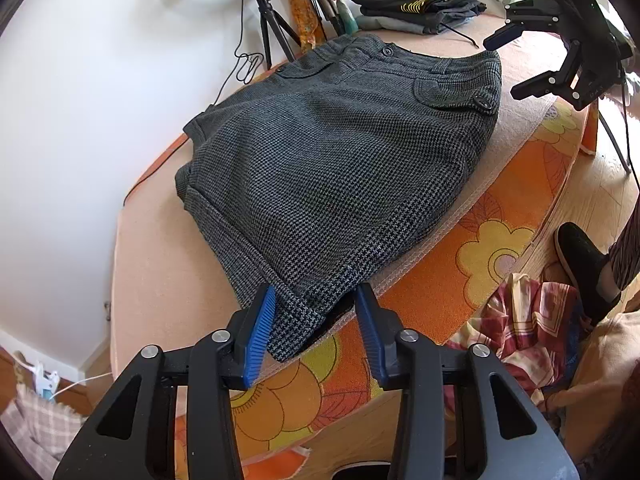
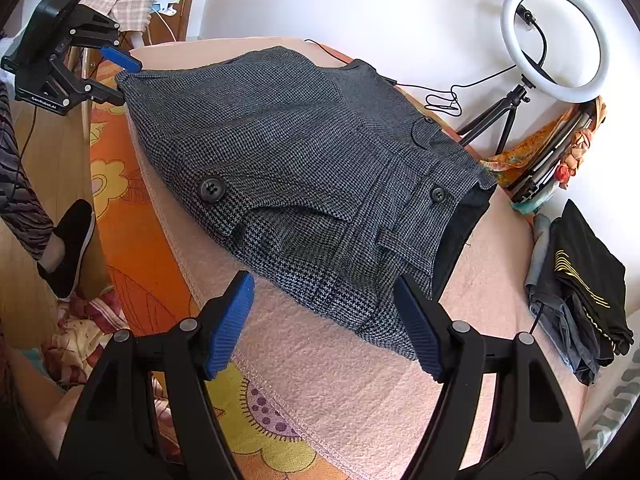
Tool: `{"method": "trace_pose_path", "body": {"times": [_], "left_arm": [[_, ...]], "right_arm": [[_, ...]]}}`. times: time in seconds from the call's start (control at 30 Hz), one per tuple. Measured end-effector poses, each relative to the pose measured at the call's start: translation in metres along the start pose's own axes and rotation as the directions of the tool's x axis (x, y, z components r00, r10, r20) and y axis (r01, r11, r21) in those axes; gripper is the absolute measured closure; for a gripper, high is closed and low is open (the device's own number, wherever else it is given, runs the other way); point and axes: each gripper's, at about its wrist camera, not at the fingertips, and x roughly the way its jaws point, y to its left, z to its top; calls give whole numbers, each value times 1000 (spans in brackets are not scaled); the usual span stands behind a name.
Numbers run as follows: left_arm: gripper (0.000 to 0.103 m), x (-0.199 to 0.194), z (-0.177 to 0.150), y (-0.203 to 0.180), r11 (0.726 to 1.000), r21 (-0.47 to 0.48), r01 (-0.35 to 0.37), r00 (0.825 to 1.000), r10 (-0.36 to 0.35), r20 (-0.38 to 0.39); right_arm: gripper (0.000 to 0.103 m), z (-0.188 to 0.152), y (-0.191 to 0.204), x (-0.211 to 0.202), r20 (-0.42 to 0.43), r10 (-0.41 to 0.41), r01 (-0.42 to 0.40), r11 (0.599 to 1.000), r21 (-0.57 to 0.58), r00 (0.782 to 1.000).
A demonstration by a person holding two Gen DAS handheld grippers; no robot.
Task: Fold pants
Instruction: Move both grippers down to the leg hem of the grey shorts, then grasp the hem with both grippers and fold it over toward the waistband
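Jaws spread wide on left gripper and right gripper, bracketing opposite ends of grey houndstooth wool shorts (nothing pinched). Better biting deep, through every layer.

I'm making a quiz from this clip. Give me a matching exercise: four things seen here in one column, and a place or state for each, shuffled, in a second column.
Things
1. houndstooth shorts
2. ring light
3. left gripper
4. stack of dark folded clothes

Places or states
A. open, fingers either side of a leg hem
B. on a tripod by the white wall
C. spread flat on the pink blanket
D. piled past the waistband end of the shorts

Pairs: 1-C, 2-B, 3-A, 4-D
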Motion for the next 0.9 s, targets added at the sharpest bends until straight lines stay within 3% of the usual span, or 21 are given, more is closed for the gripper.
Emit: {"method": "trace_pose_path", "body": {"times": [0.23, 0.3, 0.33, 0.43, 0.47, 0.57, 0.63, 0.7, 0.77, 0.9], "left_arm": [[79, 4, 1, 4, 998, -20, 57, 998, -57, 0], [79, 4, 1, 3, 998, -16, 54, 999, -54, 1], [79, 3, 1, 1, 999, -11, 50, 999, -50, 4], [66, 4, 0, -1, 1000, 2, 27, 1000, -27, 1], [57, 5, -1, -1, 1000, 1, 25, 1000, -25, -2], [54, 9, -3, 1, 1000, -1, 11, 1000, -11, -18], [61, 14, -3, 3, 1000, -8, 9, 999, -10, -40], [76, 14, -2, 5, 998, -24, 60, 998, -60, -32], [85, 11, 1, 7, 996, -32, 87, 996, -88, -10], [89, -3, 5, 20, 986, -86, 140, 989, -135, 64]], "right_arm": [[35, 0, 0, 11, -24, 4, -4, 1000, -11, 1000], [40, 1, 3, 15, -33, -9, 8, 999, -33, 999], [47, 3, 4, 17, -42, -12, 11, 999, -40, 999], [69, 7, 3, 21, -55, 8, -10, 1000, -27, 998], [76, 8, 2, 21, -52, 2, -3, 1000, -22, 999], [86, 14, -5, 15, -28, -5, 6, 1000, 21, 1000], [87, 18, -11, 10, -6, 2, -2, 999, 54, 1000], [88, 21, -13, 7, 4, -8, 8, 998, 62, 1000], [89, 24, -13, 8, 1, -12, 12, 998, 63, 1000], [90, 27, -11, 6, 2, -25, 25, 998, 60, 1000]]}}
